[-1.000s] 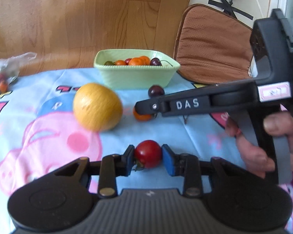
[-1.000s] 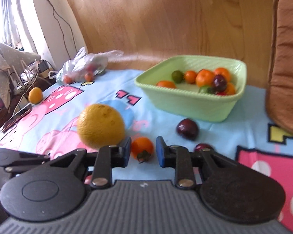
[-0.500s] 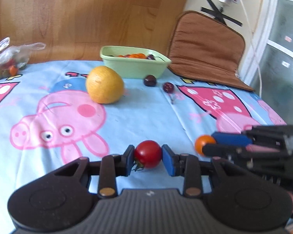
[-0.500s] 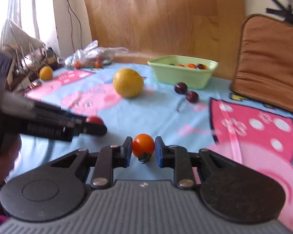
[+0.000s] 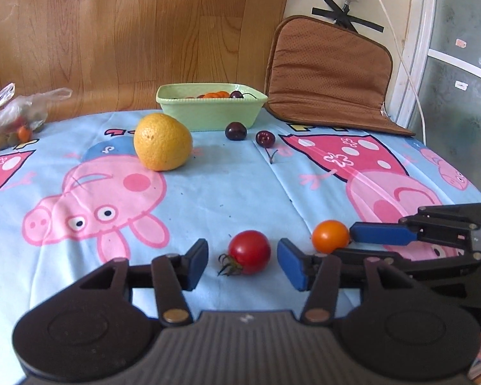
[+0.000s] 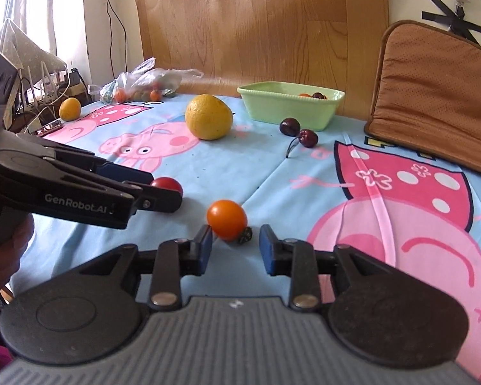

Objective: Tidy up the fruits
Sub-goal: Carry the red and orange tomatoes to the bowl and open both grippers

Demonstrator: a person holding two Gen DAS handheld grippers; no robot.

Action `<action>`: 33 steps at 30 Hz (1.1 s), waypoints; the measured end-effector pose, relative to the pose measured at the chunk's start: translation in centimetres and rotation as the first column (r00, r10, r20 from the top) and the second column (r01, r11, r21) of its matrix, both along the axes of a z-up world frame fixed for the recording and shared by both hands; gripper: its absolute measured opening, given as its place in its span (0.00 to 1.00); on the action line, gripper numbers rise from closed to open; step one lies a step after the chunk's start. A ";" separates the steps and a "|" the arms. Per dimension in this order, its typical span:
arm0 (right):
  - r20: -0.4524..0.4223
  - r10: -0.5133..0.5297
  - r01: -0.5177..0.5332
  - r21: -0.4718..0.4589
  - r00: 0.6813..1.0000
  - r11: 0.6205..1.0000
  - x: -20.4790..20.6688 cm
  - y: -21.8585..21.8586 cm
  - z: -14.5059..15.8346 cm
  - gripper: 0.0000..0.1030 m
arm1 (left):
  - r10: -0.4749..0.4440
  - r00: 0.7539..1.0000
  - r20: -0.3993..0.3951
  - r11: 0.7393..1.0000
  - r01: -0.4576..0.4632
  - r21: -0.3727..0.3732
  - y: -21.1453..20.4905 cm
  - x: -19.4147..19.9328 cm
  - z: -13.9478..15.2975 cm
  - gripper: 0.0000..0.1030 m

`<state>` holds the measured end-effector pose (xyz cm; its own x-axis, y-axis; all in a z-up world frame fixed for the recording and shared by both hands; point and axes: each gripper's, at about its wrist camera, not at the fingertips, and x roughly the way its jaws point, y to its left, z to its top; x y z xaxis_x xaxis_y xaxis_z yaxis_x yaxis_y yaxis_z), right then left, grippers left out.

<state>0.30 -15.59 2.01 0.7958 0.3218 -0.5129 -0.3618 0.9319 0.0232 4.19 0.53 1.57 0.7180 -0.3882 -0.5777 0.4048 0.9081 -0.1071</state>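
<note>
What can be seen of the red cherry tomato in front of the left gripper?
The red cherry tomato is small, round, glossy and smooth-skinned, with a dried dark calyx sticking out at its lower left. It lies on its side on the blue cartoon tablecloth, between the jaws of the left gripper, which have just been opening; neither blue pad touches it. An orange cherry tomato lies apart to its right.

Open blue cartoon-print tablecloth [image 5: 227, 192] stretches ahead; large yellow citrus fruit [image 5: 163, 141] and two dark cherries [image 5: 250, 134] front the pale-green rectangular bowl [image 5: 208, 109].
</note>
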 end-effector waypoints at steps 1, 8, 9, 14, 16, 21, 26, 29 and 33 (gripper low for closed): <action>0.005 0.002 -0.002 -0.003 1.000 1.000 0.0 0.1 0.1 0.38 | -0.002 1.000 0.000 1.000 0.002 -0.003 0.0 0.0 0.1 0.48; 0.012 0.011 -0.011 -0.002 1.000 1.000 0.2 0.4 0.0 0.45 | -0.011 1.000 -0.003 1.000 0.011 0.003 -0.2 -0.1 -0.1 0.48; 0.011 0.013 -0.013 -0.002 1.000 1.000 0.3 0.4 0.0 0.45 | -0.013 1.000 -0.003 1.000 0.013 0.003 -0.2 -0.1 -0.1 0.48; -0.009 0.049 -0.049 -0.004 0.999 0.999 0.6 0.9 -0.3 0.31 | -0.035 0.999 -0.015 0.999 0.035 0.014 -0.5 0.0 -0.6 0.29; 0.003 0.055 -0.055 -0.016 0.998 0.998 0.5 1.1 -0.3 0.31 | -0.044 0.999 -0.016 0.999 0.044 0.006 -0.5 0.1 -0.5 0.29; -0.009 0.033 -0.032 0.055 0.999 0.998 2.4 0.4 0.4 0.31 | -0.061 0.998 0.002 0.997 0.061 -0.042 -0.3 2.0 1.4 0.29; 0.011 0.001 -0.003 0.127 1.000 0.992 6.2 -0.6 2.6 0.31 | -0.052 0.998 0.043 0.997 0.054 -0.054 -0.4 6.5 4.2 0.29; 0.047 -0.036 0.028 0.151 0.998 0.988 9.3 -1.1 4.1 0.31 | -0.039 0.997 0.060 0.998 0.042 -0.052 -0.9 10.5 5.8 0.29; 0.110 -0.081 0.064 0.151 0.991 0.986 13.8 -1.4 5.5 0.31 | -0.027 0.999 0.038 0.997 0.030 -0.071 -1.5 16.5 7.3 0.29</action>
